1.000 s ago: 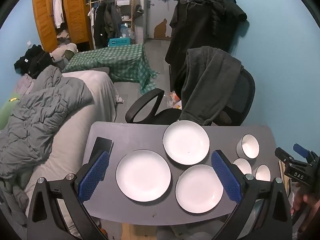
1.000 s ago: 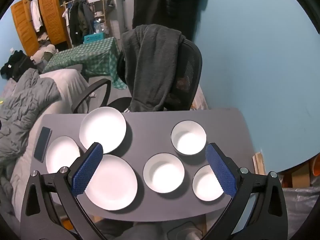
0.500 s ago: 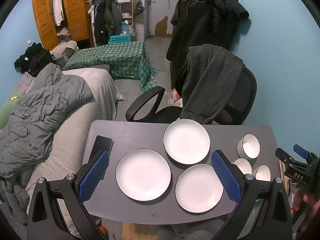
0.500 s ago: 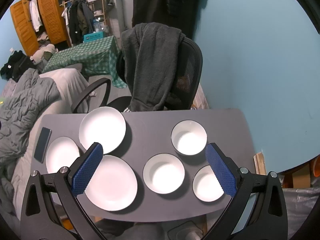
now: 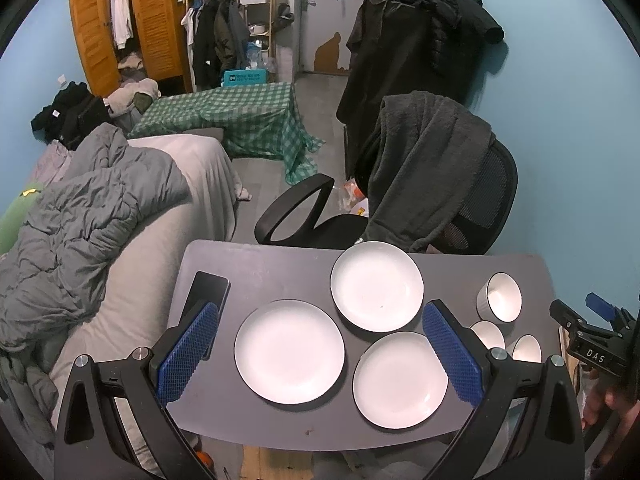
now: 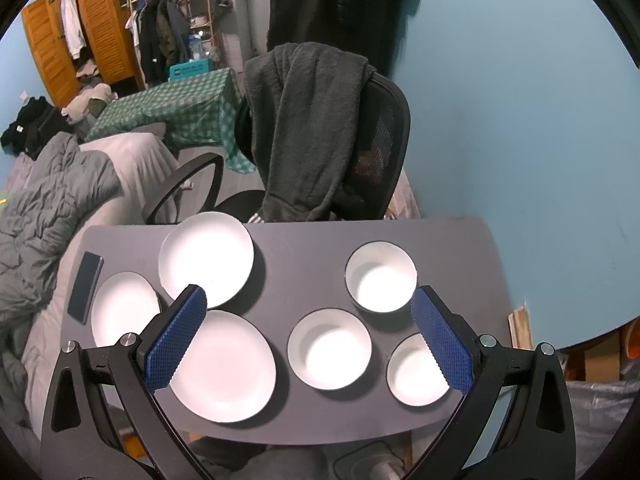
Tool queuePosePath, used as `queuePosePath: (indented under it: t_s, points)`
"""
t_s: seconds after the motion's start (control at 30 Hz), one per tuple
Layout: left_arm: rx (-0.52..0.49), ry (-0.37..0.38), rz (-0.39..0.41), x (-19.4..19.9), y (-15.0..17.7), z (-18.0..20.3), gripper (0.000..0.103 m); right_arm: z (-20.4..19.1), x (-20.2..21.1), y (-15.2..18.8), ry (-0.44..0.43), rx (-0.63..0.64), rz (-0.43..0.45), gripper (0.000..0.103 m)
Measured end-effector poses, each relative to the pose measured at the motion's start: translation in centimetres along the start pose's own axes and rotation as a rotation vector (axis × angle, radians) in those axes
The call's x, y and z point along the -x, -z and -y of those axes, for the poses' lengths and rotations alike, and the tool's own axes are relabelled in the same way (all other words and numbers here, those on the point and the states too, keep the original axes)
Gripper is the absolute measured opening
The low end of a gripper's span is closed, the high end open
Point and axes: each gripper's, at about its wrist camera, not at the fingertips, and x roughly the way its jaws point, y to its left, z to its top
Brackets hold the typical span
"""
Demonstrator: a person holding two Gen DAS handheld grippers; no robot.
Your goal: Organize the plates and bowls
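Plates (image 5: 289, 351), three of them, lie bare at your table's (image 5: 256, 264) nine o'clock side; three bowls (image 6: 329, 355) sit vacant toward three. Your left gripper (image 5: 316, 348) and right gripper (image 6: 306, 334) hover spread wide, holding nothing. A phone (image 5: 207, 293) lies leftmost; a chair (image 5: 486, 200) stands at twelve.

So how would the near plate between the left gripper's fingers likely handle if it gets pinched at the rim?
The near plate looks rigid and glossy, so probably slippery on a rim pinch. It lies flat on the table, leaving little edge to grip. It likely chips if knocked against the far plate.
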Motion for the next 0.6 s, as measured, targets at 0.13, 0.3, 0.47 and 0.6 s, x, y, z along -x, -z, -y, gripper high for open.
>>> queuePosePath:
  t_s: [0.13, 0.3, 0.47, 0.6]
  points:
    - [-0.001, 0.001, 0.0, -0.01, 0.0, -0.15, 0.103, -0.02, -0.06, 0.11, 0.001, 0.0, -0.002, 0.1]
    - [0.0, 0.001, -0.002, 0.0, -0.07, -0.07, 0.103, -0.07, -0.01, 0.22, 0.0, -0.003, -0.004, 0.1]
    - [-0.003, 0.005, -0.003, 0.06, 0.21, -0.06, 0.103, -0.01, 0.0, 0.13, -0.001, -0.004, -0.005, 0.1]
    - [-0.006, 0.009, -0.005, 0.31, 0.53, 0.06, 0.103, -0.02, 0.05, 0.38, -0.003, -0.003, -0.008, 0.1]
